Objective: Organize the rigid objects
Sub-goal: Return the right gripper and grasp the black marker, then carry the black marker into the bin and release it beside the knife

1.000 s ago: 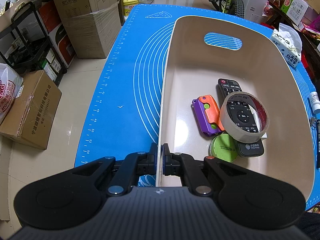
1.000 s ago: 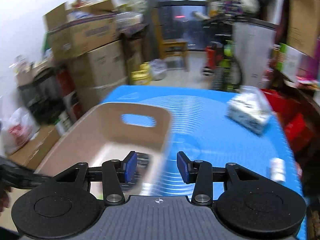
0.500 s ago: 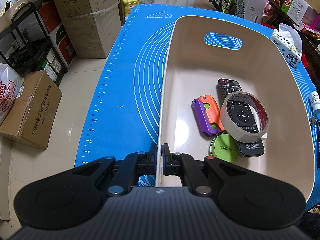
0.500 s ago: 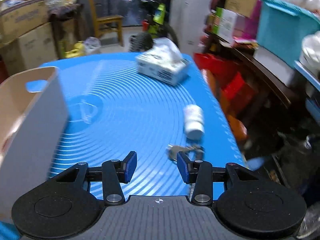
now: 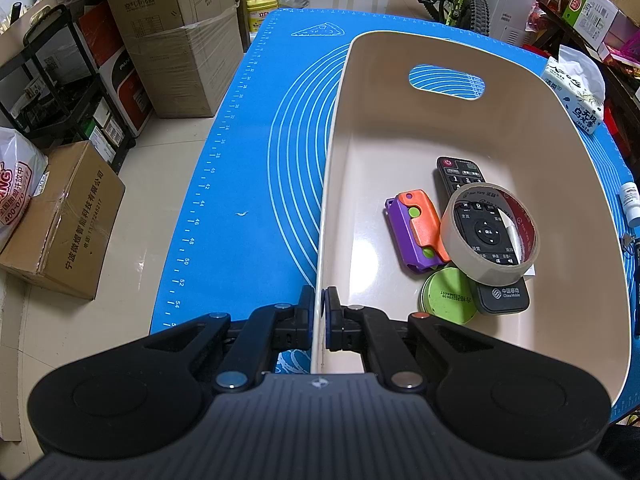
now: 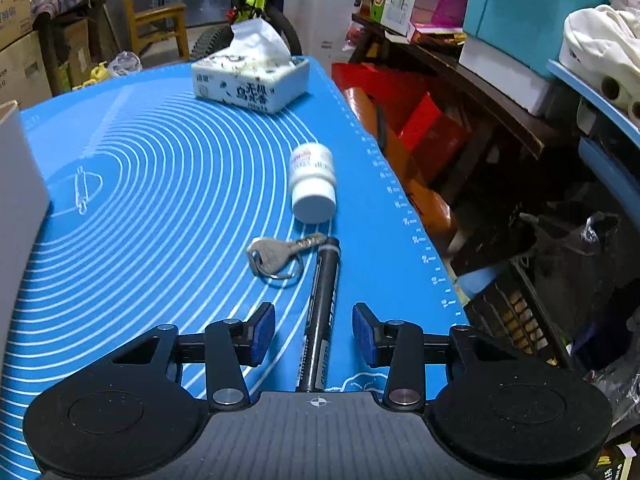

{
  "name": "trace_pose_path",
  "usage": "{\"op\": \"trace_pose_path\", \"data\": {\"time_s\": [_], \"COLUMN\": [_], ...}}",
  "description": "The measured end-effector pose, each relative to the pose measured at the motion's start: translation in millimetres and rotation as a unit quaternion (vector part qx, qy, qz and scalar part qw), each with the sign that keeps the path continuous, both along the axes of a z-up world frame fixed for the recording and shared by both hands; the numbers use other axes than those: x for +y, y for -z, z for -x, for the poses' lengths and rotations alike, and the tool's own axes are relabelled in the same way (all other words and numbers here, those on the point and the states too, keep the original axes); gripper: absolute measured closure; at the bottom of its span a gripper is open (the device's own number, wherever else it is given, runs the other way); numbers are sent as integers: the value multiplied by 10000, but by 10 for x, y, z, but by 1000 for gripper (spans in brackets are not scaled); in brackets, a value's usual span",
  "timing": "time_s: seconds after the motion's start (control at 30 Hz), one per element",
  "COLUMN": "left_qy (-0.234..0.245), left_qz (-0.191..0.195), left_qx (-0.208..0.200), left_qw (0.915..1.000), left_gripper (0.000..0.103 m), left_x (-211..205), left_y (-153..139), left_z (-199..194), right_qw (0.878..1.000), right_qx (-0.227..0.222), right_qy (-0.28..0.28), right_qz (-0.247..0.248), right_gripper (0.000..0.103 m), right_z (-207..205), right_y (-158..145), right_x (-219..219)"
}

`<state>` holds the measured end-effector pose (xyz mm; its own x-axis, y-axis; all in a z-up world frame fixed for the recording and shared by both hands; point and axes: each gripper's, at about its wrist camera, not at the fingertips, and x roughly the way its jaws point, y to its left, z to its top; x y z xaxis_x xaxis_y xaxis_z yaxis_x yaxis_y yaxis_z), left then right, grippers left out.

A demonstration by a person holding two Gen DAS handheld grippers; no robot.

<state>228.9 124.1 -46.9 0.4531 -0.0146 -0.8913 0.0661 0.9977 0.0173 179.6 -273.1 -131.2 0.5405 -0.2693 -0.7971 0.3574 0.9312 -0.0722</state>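
Observation:
My left gripper (image 5: 319, 314) is shut on the near rim of the beige bin (image 5: 472, 128). Inside the bin lie a black remote (image 5: 460, 174), a tape roll (image 5: 490, 234) on top of it, a purple-and-orange gadget (image 5: 416, 226) and a green round tin (image 5: 448, 298). In the right wrist view a black marker pen (image 6: 326, 300) lies on the blue mat (image 6: 160, 208) and runs between the fingers of my right gripper (image 6: 314, 334). Those jaws are closing, with a gap left on each side of the pen. A key on a ring (image 6: 276, 258) and a white pill bottle (image 6: 312, 182) lie just beyond.
A tissue box (image 6: 250, 78) stands at the far end of the mat. The mat's right edge (image 6: 416, 232) drops off to dark crates and shelves. Cardboard boxes (image 5: 172, 36) and a black rack stand on the floor left of the table. The bin's wall (image 6: 16, 184) rises at the left.
My right gripper swung right, away from the bin, and came down over the marker pen, key and bottle. Its jaws narrowed slightly. The left gripper and the bin stayed still.

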Motion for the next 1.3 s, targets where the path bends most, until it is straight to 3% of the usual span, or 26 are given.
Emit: {"op": "trace_pose_path", "data": {"time_s": [0.1,0.23,0.53,0.83,1.07,1.3], "left_qy": [-2,-3,-2,-4,-3,-3], "left_qz": [4,3,-5,-2,-3,-6], "left_qx": [-1,-1,-4,-2,-3,-5], "left_qw": [10000,10000,10000,10000,10000,10000], "left_gripper": [97,97,97,97,97,97], "left_x": [-5,-3,3,8,9,10], "left_y": [0,0,-2,-2,-1,-5], "left_z": [0,0,2,2,2,3], "right_qw": [10000,9999,9999,9947,9764,9574], "right_qx": [88,86,-162,-900,-1656,-1777], "right_qy": [-6,-14,-31,-460,-1337,-2186], "right_qz": [-5,-76,-6,-168,-368,-636], "right_gripper": [58,76,79,79,79,79], "right_z": [-15,-6,56,97,-1,-207], "right_y": [39,58,-90,-695,-1288,-1486], "right_x": [10,-5,68,356,939,1564]}}
